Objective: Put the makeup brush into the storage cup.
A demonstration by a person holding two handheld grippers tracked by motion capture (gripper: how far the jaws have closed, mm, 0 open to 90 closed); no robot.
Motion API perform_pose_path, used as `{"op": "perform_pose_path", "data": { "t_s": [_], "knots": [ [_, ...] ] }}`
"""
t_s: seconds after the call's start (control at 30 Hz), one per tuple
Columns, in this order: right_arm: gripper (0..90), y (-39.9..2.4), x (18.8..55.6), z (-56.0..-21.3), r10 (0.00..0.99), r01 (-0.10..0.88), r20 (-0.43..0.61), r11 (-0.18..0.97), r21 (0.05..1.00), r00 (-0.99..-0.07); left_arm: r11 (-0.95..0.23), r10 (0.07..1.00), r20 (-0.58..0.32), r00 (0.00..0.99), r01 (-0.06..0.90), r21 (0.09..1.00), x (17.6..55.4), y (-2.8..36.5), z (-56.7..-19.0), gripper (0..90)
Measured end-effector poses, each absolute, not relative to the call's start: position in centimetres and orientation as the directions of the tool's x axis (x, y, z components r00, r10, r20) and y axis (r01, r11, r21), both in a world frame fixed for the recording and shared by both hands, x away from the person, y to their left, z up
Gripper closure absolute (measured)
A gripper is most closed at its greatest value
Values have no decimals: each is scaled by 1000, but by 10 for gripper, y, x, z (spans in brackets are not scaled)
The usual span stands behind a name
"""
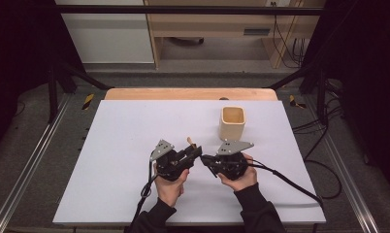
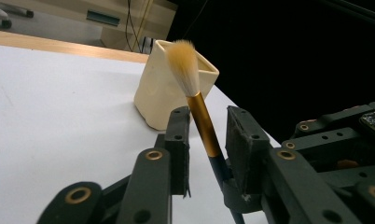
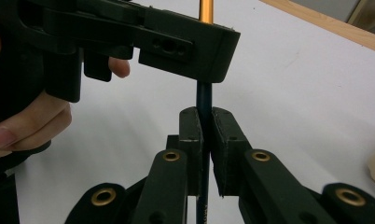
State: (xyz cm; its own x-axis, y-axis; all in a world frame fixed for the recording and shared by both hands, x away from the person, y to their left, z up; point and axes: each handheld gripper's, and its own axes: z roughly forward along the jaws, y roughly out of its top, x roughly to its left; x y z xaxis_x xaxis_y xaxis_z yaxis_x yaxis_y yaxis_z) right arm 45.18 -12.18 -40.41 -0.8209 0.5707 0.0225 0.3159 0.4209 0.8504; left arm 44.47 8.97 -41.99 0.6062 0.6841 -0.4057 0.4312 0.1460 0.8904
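Passing the brush between grippers, cup not yet reached

Judging from how things lie, the work is about midway: the brush (image 2: 202,116) is off the worktop (image 1: 135,131) and held in the air between both grippers, just on the person's side of the cream cup (image 1: 232,122), but it is not in the cup, which looks empty from above. What seems left is to settle the brush in one gripper, carry it over the cup's rim and lower it in.

The right gripper (image 3: 204,122) has its fingers together, clamped on the dark lower handle of the brush, which stands upright between the pads. The left gripper (image 2: 206,135) has its fingers apart around the gold ferrule; one pad appears to touch it, the other stands clear, so it is not gripping. The bristle tip points up, and in the left gripper view it overlaps the cup behind it.
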Motion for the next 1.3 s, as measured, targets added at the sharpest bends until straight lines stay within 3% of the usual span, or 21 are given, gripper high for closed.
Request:
{"op": "perform_pose_path", "data": {
  "t_s": [0.6, 1.03, 1.1, 1.13, 1.3],
  "knots": [
    [834, -119, 451, -405, 577, 320, 26, 414, 852, -816, 189, 676, -433, 596, 428, 884, 440, 86, -419, 826],
    [825, -117, 450, -407, 586, 320, 26, 404, 857, -810, 153, 685, -398, 609, 415, 897, 441, 87, -418, 831],
    [805, -117, 450, -407, 586, 319, 25, 404, 857, -810, 146, 688, -392, 611, 412, 899, 442, 87, -418, 831],
    [739, -118, 450, -406, 594, 316, 17, 403, 859, -804, 136, 691, -383, 614, 409, 902, 443, 88, -416, 831],
    [607, -122, 448, -404, 605, 314, 8, 402, 860, -796, 111, 702, -358, 616, 401, 909, 444, 94, -413, 831]
  ]
}}
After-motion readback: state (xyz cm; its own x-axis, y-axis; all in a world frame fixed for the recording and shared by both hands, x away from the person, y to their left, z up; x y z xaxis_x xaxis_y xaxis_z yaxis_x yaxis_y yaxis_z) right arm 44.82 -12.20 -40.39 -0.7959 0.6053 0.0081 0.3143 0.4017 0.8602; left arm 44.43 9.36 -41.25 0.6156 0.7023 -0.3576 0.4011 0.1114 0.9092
